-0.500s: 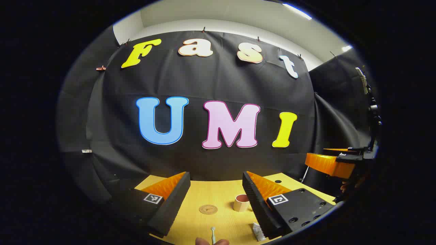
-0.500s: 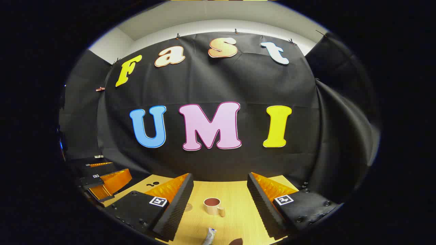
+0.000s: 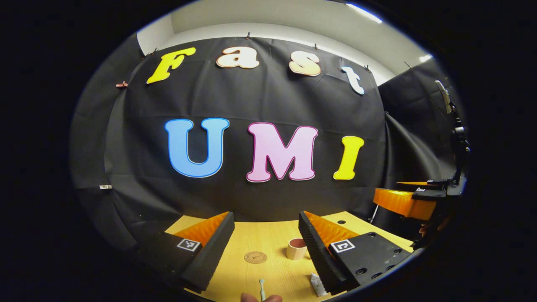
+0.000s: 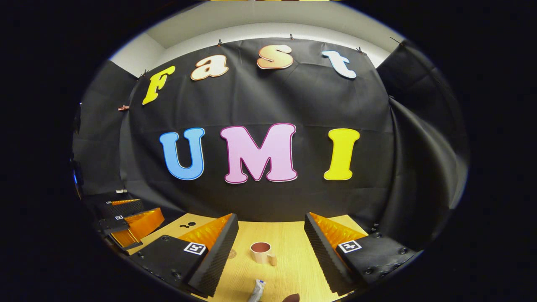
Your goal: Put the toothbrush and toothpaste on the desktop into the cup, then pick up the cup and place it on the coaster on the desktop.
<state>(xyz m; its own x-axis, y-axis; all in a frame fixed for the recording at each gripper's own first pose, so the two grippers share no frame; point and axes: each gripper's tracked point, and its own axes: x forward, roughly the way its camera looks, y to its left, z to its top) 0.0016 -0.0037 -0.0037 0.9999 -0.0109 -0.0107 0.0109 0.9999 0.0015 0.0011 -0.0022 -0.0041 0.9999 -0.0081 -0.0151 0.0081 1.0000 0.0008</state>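
Note:
A cream cup (image 3: 296, 249) with a dark red inside stands upright on the wooden desktop (image 3: 268, 235), with a round brown coaster (image 3: 255, 257) to its left. The toothbrush (image 3: 261, 288) lies at the near edge, head toward me. A white toothpaste tube (image 3: 317, 285) lies to its right, partly behind a finger. My left gripper (image 3: 266, 228) hangs open above the desk with nothing between its fingers. In the right gripper view the cup (image 4: 261, 252), its handle toward me, and the toothpaste (image 4: 256, 290) lie ahead of my open right gripper (image 4: 271, 230); the coaster (image 4: 232, 253) peeks past its left finger.
The right gripper (image 3: 405, 202) shows at the right edge of the left gripper view. The left gripper (image 4: 128, 224) shows at the left edge of the right gripper view. Black cloth walls close the desk's back and sides. Small dark holes (image 3: 342, 222) mark the desktop's far corners.
Both views have shifted very slightly, so the hands are drifting a little. The cup, coaster, toothbrush and toothpaste have not moved.

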